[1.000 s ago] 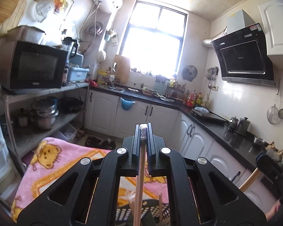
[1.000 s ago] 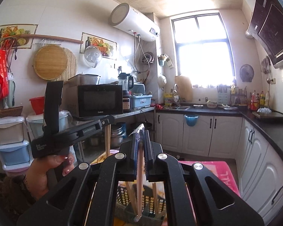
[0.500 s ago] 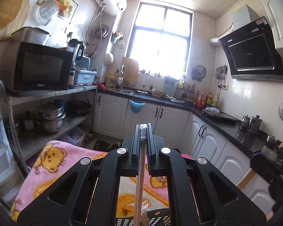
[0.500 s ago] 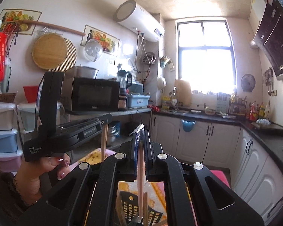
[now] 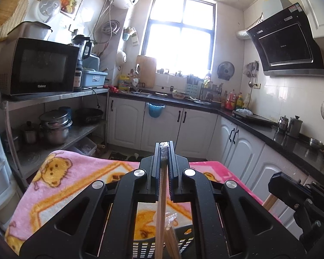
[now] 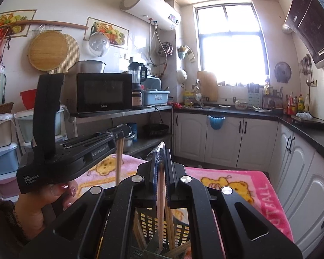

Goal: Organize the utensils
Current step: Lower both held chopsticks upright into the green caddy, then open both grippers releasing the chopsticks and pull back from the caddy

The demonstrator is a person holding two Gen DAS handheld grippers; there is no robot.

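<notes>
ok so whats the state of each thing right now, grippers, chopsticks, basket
left gripper: shut on a wooden chopstick, held upright
right gripper: shut on another chopstick, upright
black slotted basket: on the pink blanket, below both grippers, with chopsticks standing in it

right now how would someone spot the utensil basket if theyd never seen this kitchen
Find the pink bear-print blanket spread in the middle of the kitchen floor space between the white cabinets. The black slotted basket stands on it, right below the right gripper. It is the only dark, perforated container there, and wooden chopsticks stick up out of it.
</notes>
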